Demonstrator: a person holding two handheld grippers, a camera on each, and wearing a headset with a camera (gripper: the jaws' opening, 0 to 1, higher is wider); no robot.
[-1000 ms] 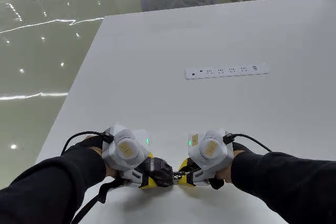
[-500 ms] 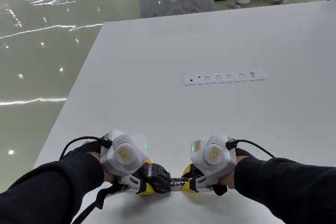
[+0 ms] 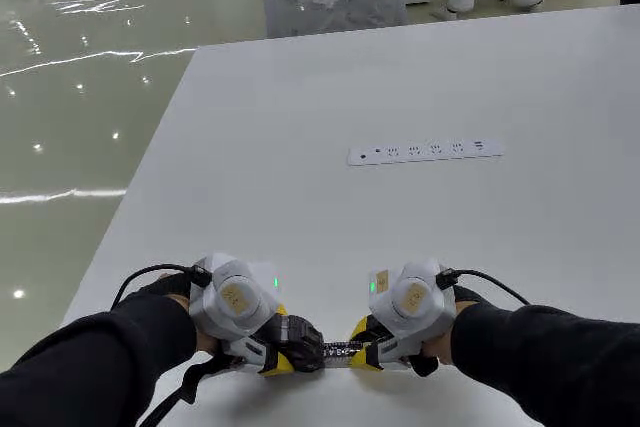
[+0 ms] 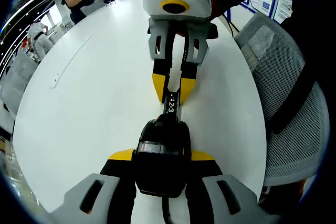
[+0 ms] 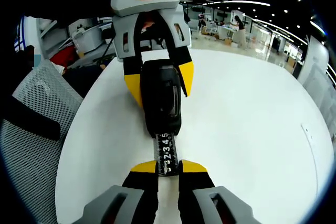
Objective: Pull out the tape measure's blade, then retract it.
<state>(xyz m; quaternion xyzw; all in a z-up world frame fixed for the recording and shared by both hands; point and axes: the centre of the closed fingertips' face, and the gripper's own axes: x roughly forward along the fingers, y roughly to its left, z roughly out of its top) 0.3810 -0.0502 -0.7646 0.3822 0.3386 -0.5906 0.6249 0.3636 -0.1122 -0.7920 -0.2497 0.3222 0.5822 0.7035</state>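
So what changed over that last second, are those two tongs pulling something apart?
Yes. The right tongs, shut on the blade, have drawn away to the person's right from the tape measure case, so a short numbered stretch of blade now shows between them. The left tongs stay shut on the case in much the same spot. The power strip has not moved on the table.

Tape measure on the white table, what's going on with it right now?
A person is working it with tongs in each hand. The left tongs clamp the black tape measure case, and the right tongs pinch the tip of the blade. Only a short stretch of blade is out between them, near the front edge of the white table, so it is either barely pulled or nearly retracted.
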